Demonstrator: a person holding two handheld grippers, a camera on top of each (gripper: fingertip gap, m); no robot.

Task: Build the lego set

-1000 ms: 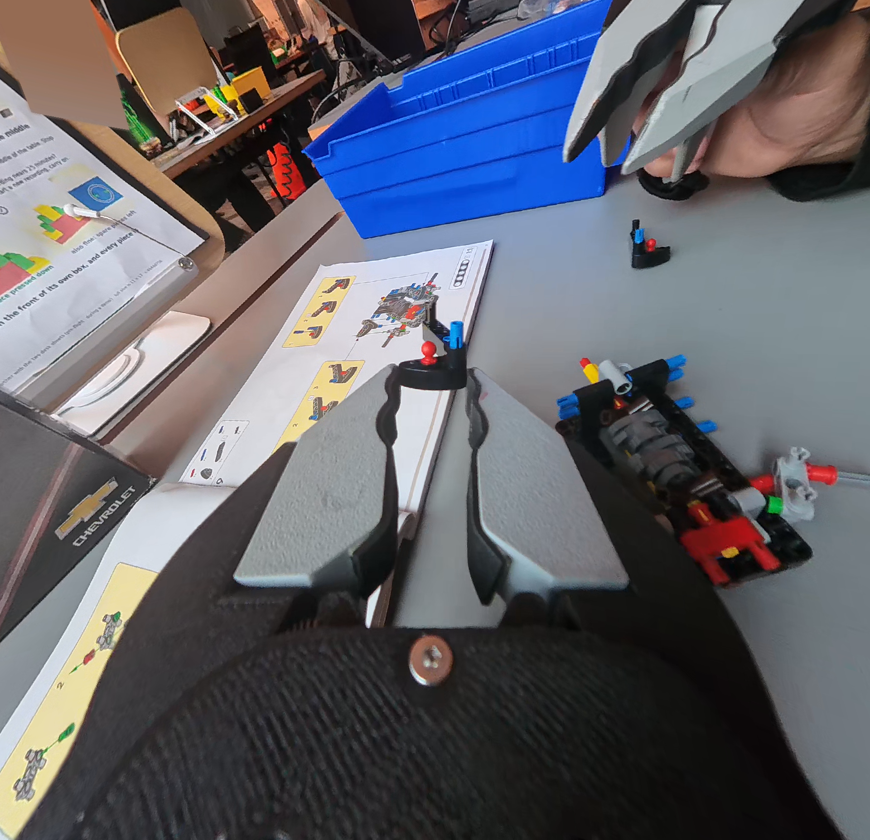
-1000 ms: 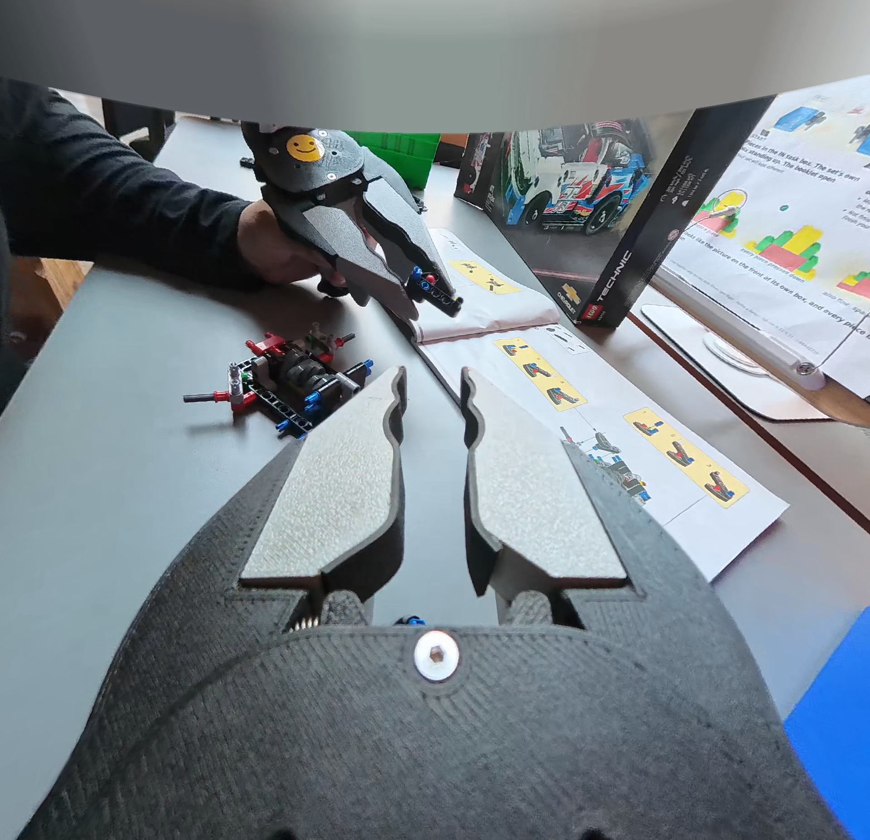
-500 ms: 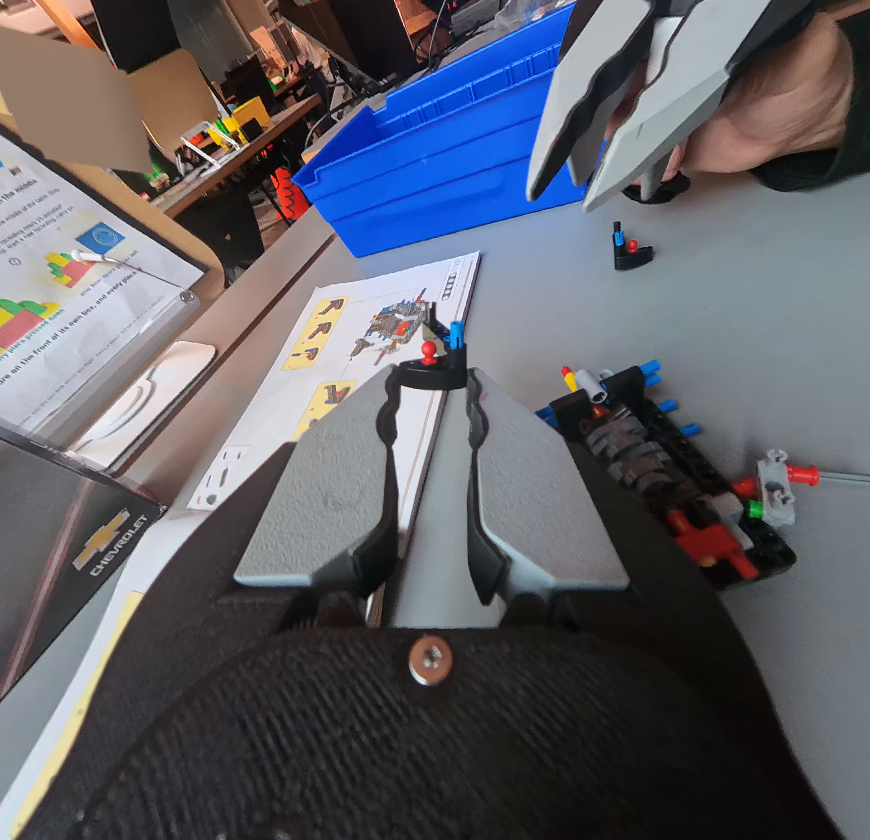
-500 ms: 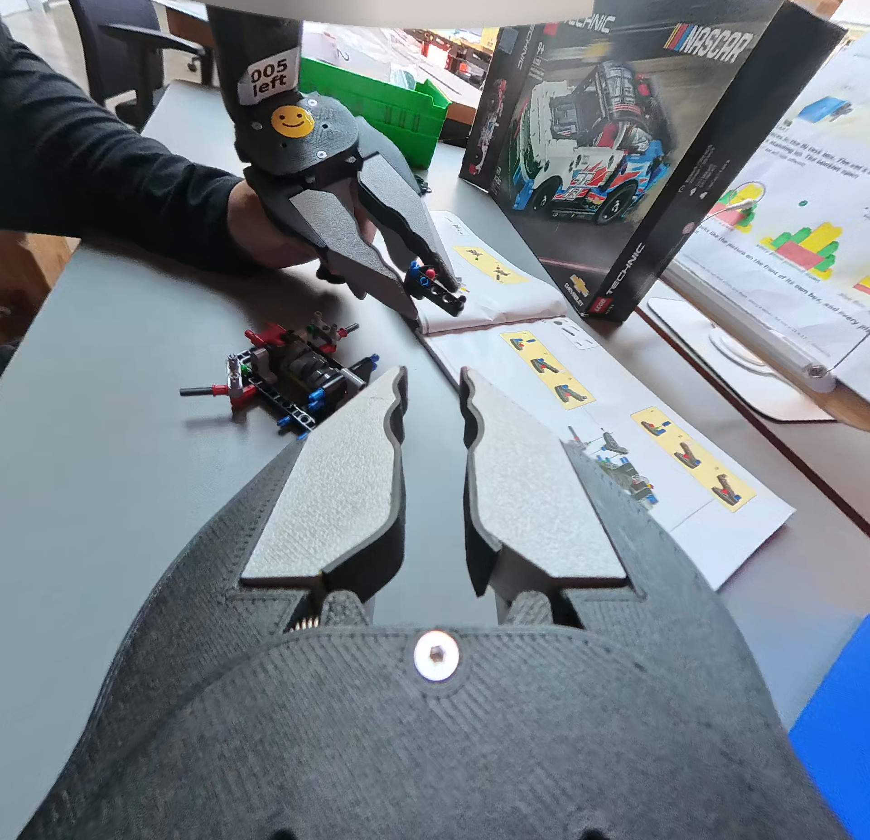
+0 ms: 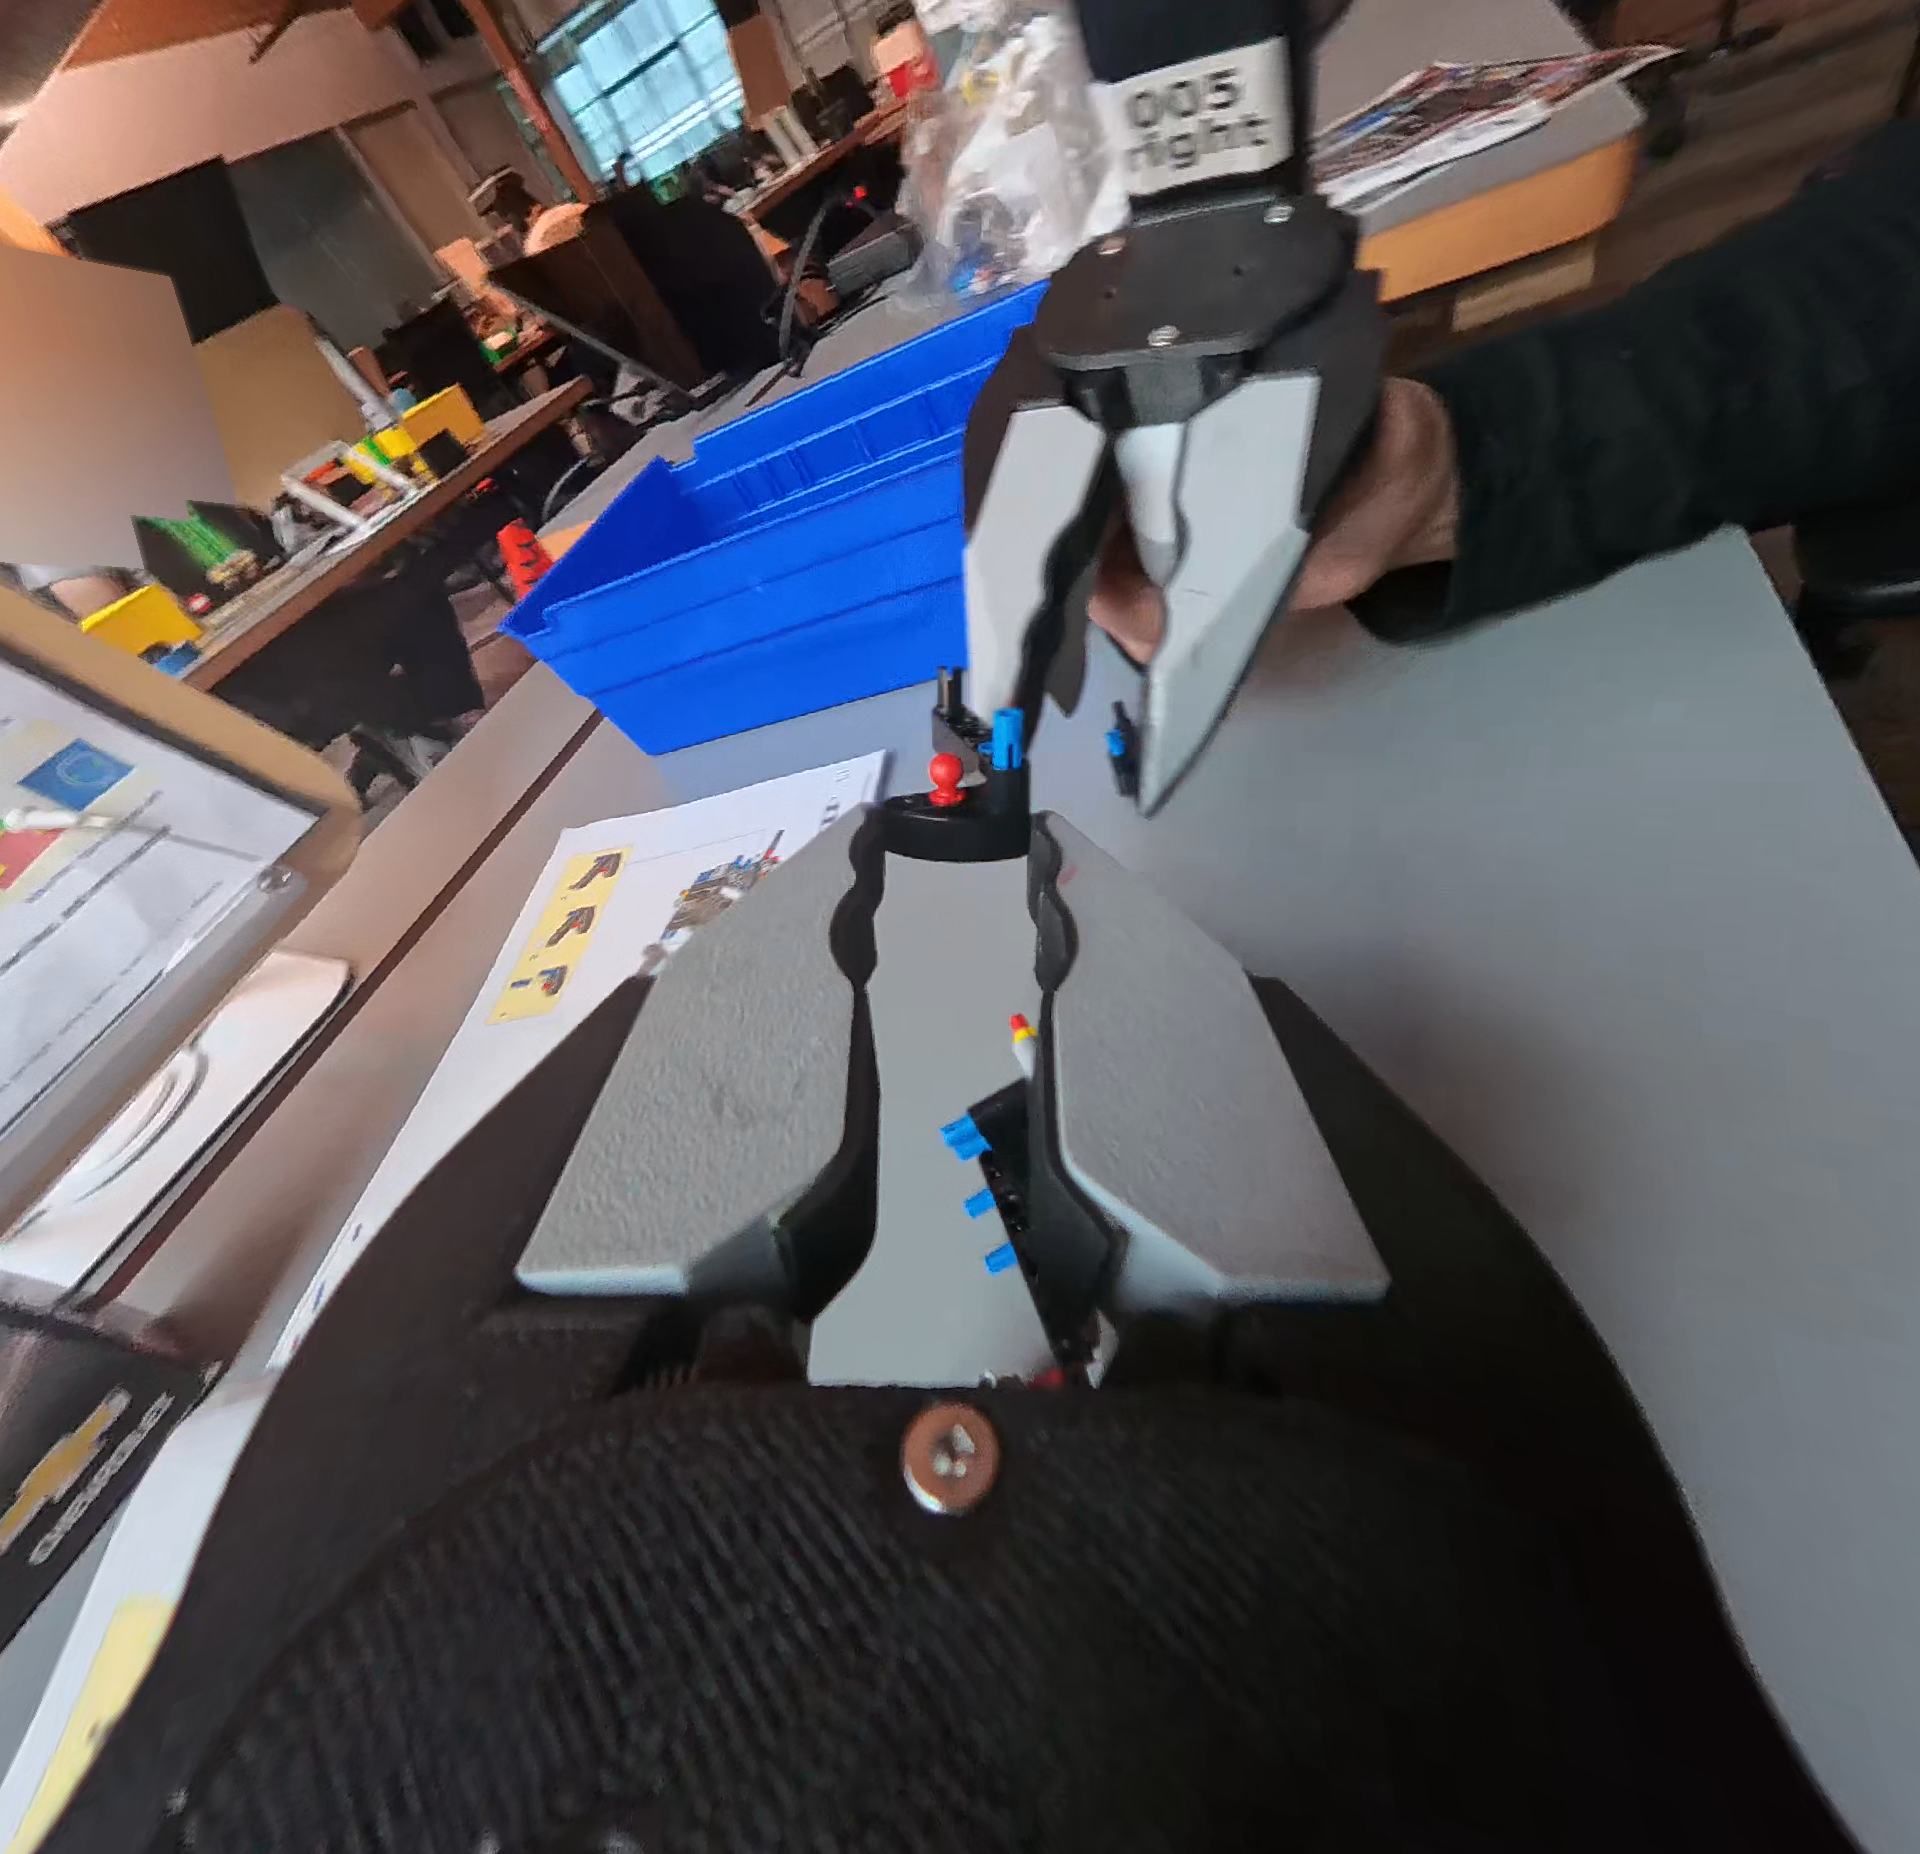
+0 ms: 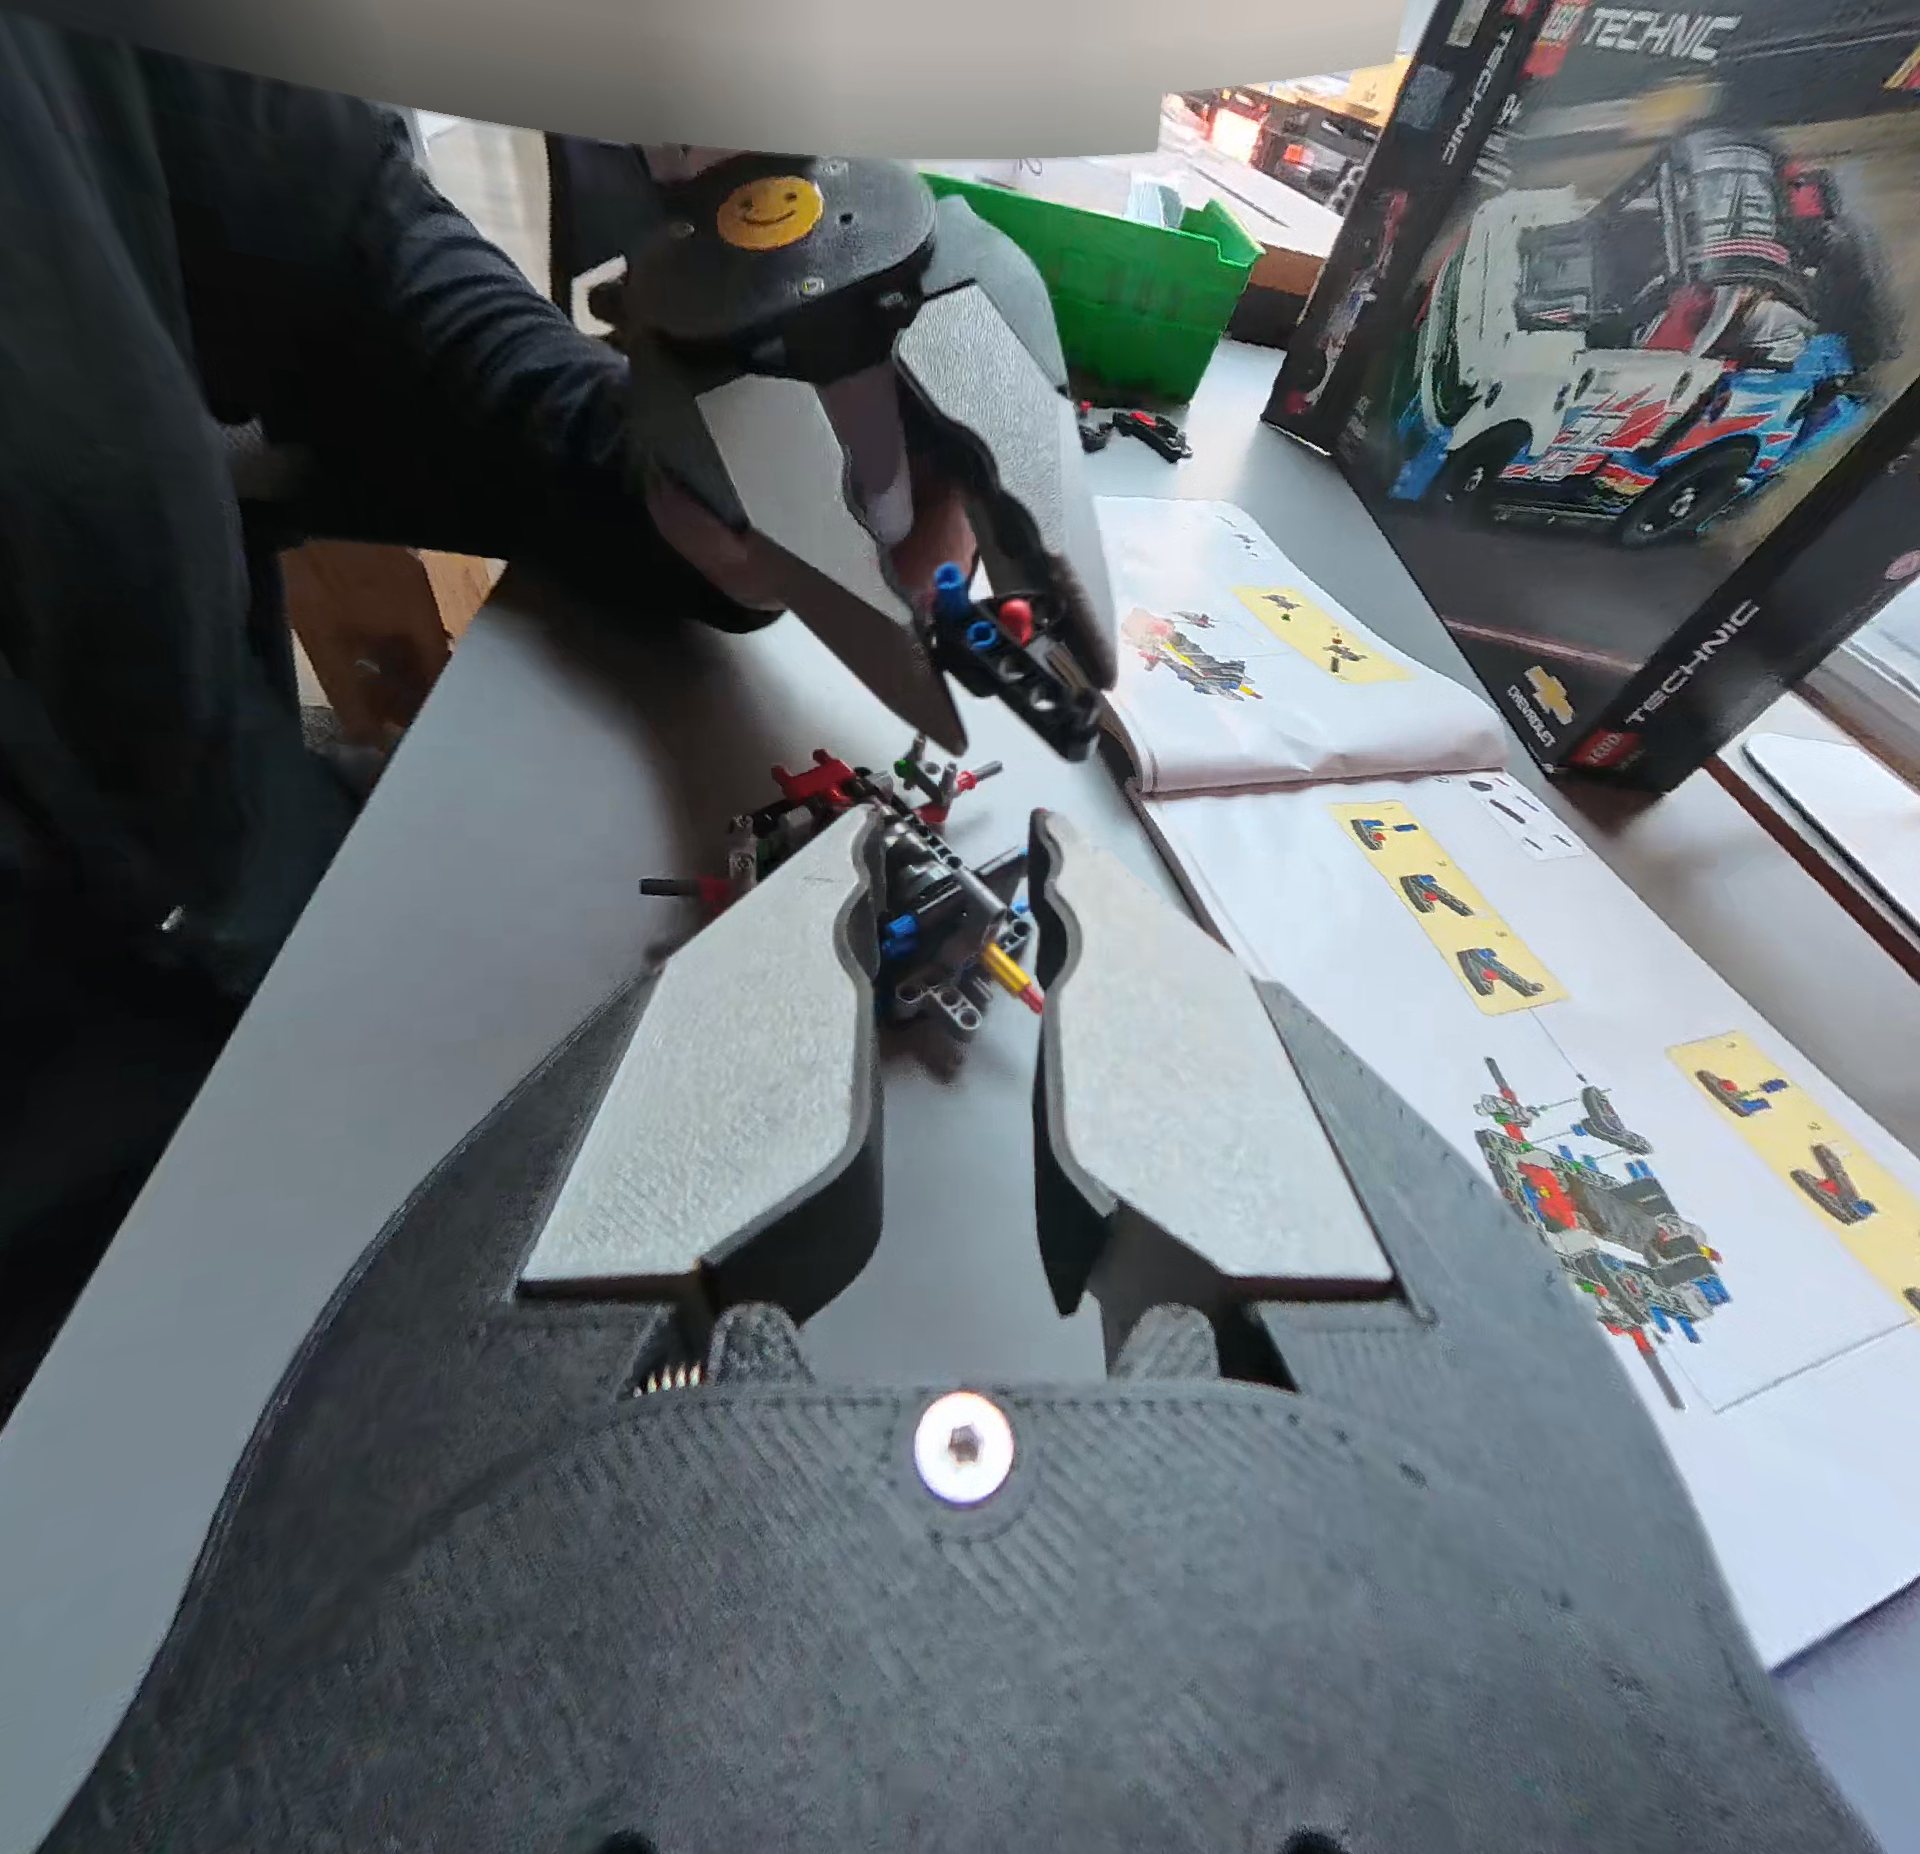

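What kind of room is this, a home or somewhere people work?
Likely a shared workshop or lab: long worktables crowded with gear stretch behind a blue parts bin, and a green bin sits on the grey table.

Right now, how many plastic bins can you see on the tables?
2. A blue bin sits at the table's far edge beyond the booklet; a green bin sits behind the left gripper. Others may be hidden.

Black angled piece and chassis assembly

The black angled piece (image 5: 948,823), with red knob and blue pins, is held aloft; the chassis assembly (image 6: 914,900) lies on the table (image 5: 1455,973).
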